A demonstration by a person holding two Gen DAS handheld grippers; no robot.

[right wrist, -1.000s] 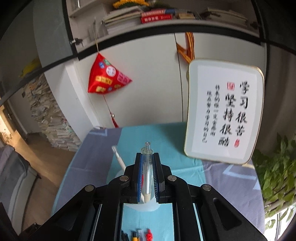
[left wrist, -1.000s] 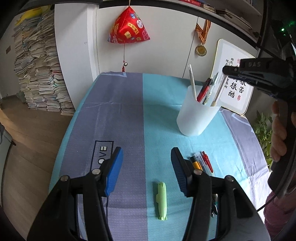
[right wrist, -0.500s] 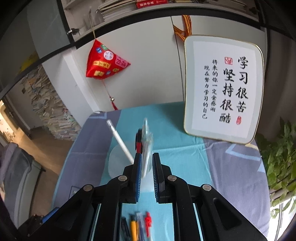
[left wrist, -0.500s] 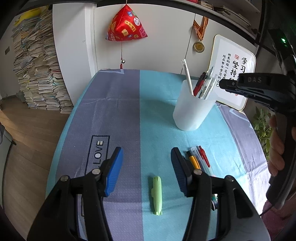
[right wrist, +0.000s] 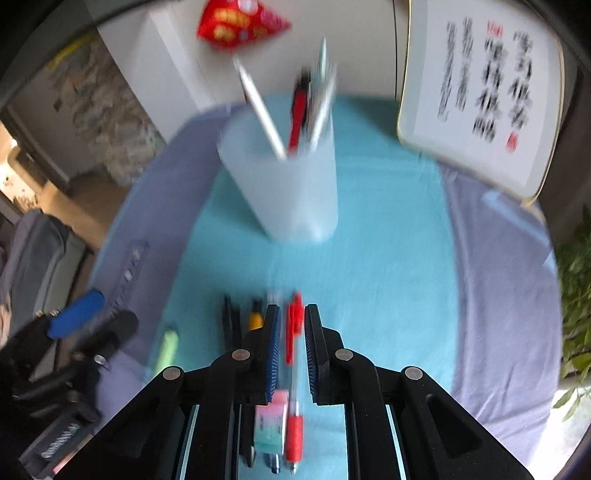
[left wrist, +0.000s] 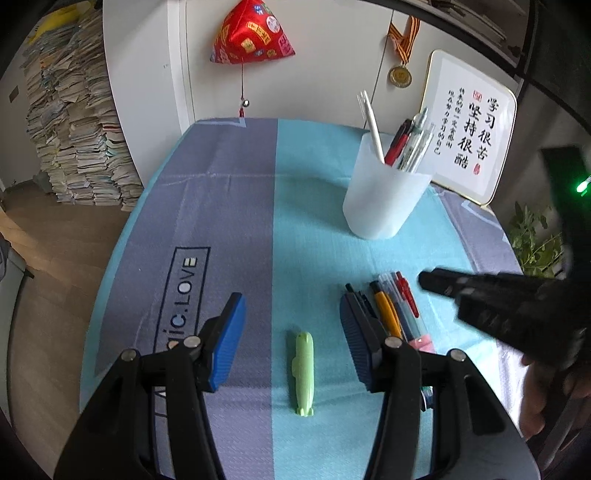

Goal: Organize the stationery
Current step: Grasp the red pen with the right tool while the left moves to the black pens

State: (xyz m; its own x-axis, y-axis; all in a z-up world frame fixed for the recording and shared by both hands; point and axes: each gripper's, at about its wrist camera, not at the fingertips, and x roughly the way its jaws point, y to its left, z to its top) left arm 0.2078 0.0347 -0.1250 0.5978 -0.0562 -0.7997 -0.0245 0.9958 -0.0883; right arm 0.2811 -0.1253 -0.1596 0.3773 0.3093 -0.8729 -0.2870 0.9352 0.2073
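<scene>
On the far left of the left wrist view, stacks of papers (left wrist: 79,122) rise from the wooden floor beside a white cabinet, and a red pyramid ornament (left wrist: 252,35) hangs at twelve o'clock above the table (left wrist: 229,192), which wears a grey and turquoise cloth. The left gripper (left wrist: 291,330) hovers over the near part of that cloth with its blue-padded jaws apart and nothing between the pads; a pale green marker (left wrist: 303,373) lies flat on the cloth below the gap, at about six o'clock from the gripper's midpoint. Just right of the right-hand jaw, a row of pens (left wrist: 393,306) lies side by side, black, yellow, clear and red, with a pink and teal eraser (left wrist: 421,341) at their near end. At one o'clock from the row stands the frosted white cup (left wrist: 384,199), upright, holding a white pen, a red one and several clear ones that lean against its rim. Behind it, at two o'clock, a framed calligraphy board (left wrist: 476,125) leans against the wall under a hanging medal (left wrist: 399,75). The right gripper (right wrist: 289,349) points steeply down over the row; its jaws are drawn nearly together, gripping nothing, with a red pen (right wrist: 294,373) lying on the cloth in line with the narrow slot. That view is blurred.
</scene>
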